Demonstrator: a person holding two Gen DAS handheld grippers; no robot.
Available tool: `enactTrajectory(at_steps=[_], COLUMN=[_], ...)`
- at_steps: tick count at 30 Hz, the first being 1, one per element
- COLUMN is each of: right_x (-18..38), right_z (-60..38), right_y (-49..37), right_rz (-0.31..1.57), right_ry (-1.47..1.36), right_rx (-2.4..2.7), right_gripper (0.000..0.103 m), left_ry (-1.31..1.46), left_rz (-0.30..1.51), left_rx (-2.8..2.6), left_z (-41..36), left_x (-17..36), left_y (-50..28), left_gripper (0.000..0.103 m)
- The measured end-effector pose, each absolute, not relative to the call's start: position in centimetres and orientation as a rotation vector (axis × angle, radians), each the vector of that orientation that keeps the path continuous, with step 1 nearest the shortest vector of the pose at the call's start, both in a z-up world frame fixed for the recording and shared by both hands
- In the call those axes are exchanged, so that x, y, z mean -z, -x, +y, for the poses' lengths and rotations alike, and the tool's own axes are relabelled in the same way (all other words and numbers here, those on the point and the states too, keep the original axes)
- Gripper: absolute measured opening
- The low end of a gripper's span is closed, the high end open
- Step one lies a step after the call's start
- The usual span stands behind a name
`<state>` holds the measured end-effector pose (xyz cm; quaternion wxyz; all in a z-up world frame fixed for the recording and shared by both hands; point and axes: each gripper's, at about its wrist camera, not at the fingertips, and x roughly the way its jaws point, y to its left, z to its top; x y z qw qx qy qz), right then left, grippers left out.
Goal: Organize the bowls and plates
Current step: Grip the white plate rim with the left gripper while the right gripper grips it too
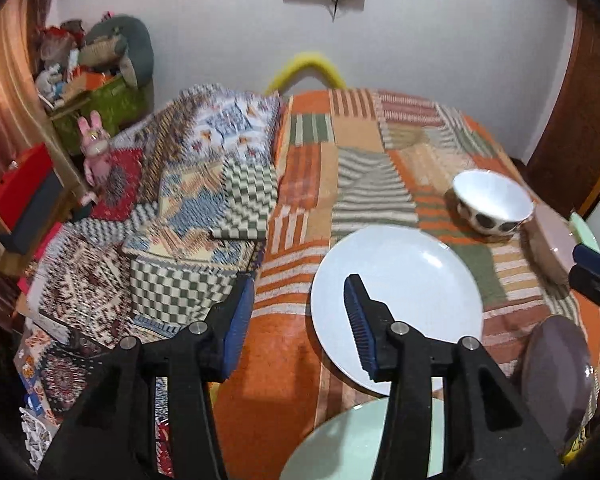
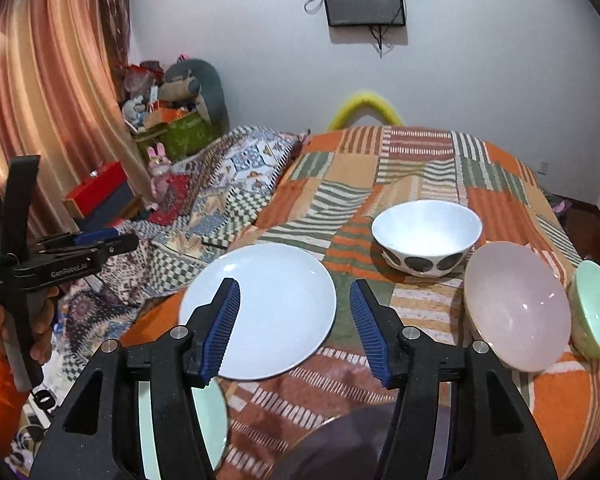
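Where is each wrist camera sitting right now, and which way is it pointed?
Left wrist: low at the near left edge, facing across the patchwork cover toward the wall; its open left gripper shows, with the right gripper's tip at the right border.
Right wrist: further right, facing the same wall; its open right gripper shows, plus the hand holding the left one.
Shared: white plate, spotted bowl, pink bowl, wall screen.

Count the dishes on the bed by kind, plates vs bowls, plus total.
Plates: 3 — white plate, mint plate, dark grey plate
Bowls: 3 — spotted white bowl, pink bowl, mint bowl
Total: 6
Both grippers, left and right, are open and hold nothing.
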<state>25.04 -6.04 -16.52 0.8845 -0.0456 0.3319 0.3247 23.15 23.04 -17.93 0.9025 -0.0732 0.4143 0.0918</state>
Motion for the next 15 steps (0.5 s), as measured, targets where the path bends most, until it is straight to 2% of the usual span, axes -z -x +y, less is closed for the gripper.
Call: enactTrajectory(at_steps=[15], right_x=[22.7], right_z=[-3.7], right_y=[-31.4], right_rz=[0.991], right_ry=[0.195], right_rx=[-0.645], right_gripper=[0.053], left_ry=[0.134], left_rz=[1.006], left_rx=[-0.107], left_z=[23.4], left_x=[25.2], left_y=[-27.4], left_gripper=[0.046])
